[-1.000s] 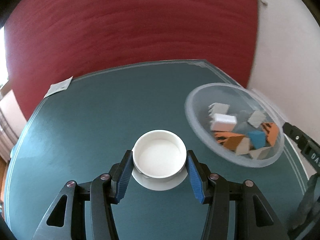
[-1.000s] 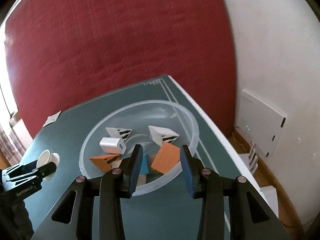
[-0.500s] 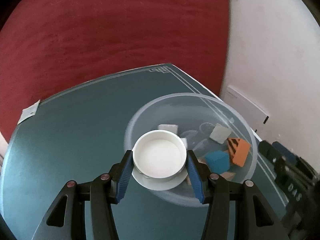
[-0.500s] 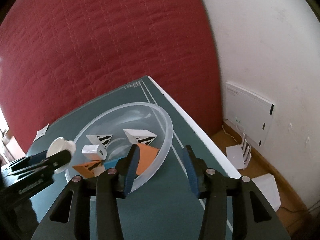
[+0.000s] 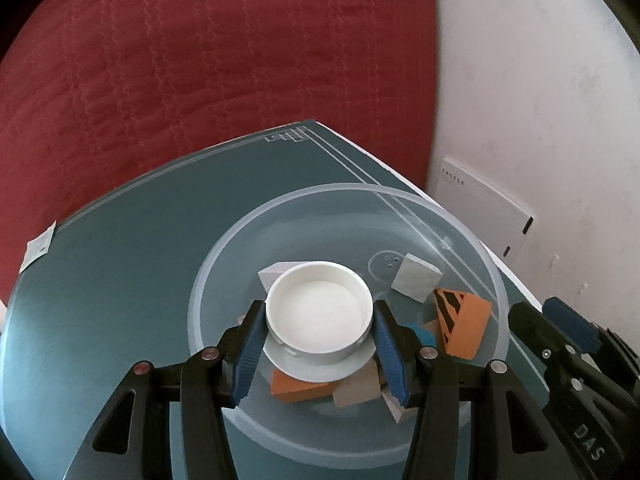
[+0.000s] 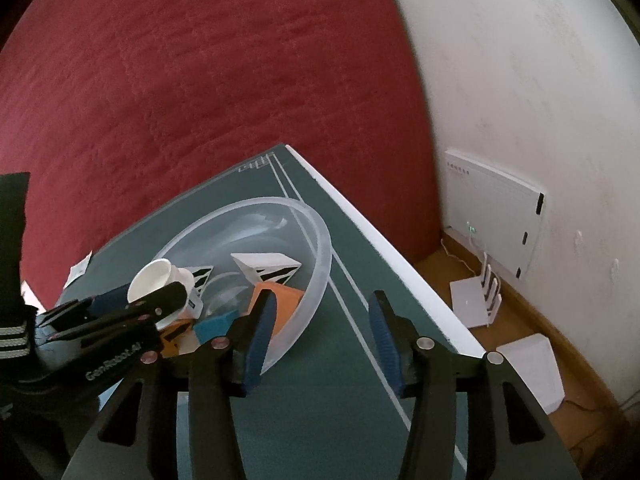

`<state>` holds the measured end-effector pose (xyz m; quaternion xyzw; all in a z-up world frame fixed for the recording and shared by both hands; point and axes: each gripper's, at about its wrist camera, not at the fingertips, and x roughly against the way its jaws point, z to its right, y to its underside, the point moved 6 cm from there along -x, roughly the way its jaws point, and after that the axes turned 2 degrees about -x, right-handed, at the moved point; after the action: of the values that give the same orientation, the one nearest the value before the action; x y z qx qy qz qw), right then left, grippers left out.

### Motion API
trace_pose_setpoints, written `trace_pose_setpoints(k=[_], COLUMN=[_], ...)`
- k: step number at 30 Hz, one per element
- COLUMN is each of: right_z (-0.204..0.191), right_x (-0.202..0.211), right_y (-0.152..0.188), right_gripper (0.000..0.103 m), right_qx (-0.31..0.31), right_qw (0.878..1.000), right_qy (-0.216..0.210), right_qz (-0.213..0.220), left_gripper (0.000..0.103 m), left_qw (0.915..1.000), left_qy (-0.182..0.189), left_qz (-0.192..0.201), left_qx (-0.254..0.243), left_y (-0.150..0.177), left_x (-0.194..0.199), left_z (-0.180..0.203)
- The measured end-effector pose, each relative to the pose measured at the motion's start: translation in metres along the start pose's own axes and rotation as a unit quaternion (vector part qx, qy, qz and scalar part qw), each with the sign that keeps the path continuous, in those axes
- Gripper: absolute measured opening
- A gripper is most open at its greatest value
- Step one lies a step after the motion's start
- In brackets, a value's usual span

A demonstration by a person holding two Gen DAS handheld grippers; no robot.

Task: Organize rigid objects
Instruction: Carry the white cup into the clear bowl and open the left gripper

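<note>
Two blue pads of the left gripper [image 5: 319,354] clamp the round white plastic cap [image 5: 319,311] from either side, its open face up and its flared white flange below the pads; the cap hangs over the middle of the clear plastic bowl [image 5: 460,222], above the blocks inside: an orange wedge with black stripes [image 5: 462,326], a grey-white cube [image 5: 416,282], a blue block [image 5: 422,336], a plain orange block [image 5: 298,392] and a beige one [image 5: 358,392]; the bowl sits on the dark teal table [image 5: 120,280] near its far right corner. Seen from the right wrist, the left gripper slants in from the left over the bowl's near side, a dark sleeve with white stripes [image 6: 12,336] behind it. The right gripper [image 6: 322,340] points down at the table just beside the bowl; its jaws are opening with only bare tabletop between them, its left finger lying in front of the bowl's rim.

A second ago the cap was held over open table with the bowl off to the right; it has since travelled across until the bowl lies beneath it; the right gripper, then much narrower and aimed into the bowl, has swung out to the right of it.
</note>
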<state>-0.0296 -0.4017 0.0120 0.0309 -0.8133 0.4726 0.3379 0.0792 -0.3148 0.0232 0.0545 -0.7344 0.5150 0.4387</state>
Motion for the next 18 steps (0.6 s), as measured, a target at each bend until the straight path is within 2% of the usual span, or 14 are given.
trace_pose_setpoints(k=[10, 11, 13, 15, 18], right_z=[0.002, 0.0023, 0.0028, 0.002, 0.0014], right_x=[-0.002, -0.0018, -0.0019, -0.0022, -0.0027], right_y=[-0.002, -0.0023, -0.0028, -0.0021, -0.0018], right_gripper=[0.052, 0.052, 0.052, 0.053, 0.054], right_qx=[0.001, 0.001, 0.003, 0.005, 0.007], right_qw=[1.0, 1.0, 1.0, 1.0, 1.0], right_qy=[0.001, 0.001, 0.002, 0.004, 0.005], right_qz=[-0.004, -0.004, -0.004, -0.003, -0.003], left_gripper=[0.056, 0.059, 0.082, 0.088, 0.088], left_qw=[1.0, 1.0, 1.0, 0.9999, 0.9998], left_qy=[-0.005, -0.005, -0.008, -0.013, -0.018], left_qz=[-0.004, -0.005, -0.004, 0.004, 0.007], left_qx=[-0.007, -0.005, 0.001, 0.004, 0.003], left_y=[-0.0029, -0.0024, -0.0037, -0.0046, -0.0043], left_x=[-0.0101, -0.0102, -0.0083, -0.0042, -0.002], left_z=[0.0044, 0.0041, 0.0028, 0.0011, -0.0011])
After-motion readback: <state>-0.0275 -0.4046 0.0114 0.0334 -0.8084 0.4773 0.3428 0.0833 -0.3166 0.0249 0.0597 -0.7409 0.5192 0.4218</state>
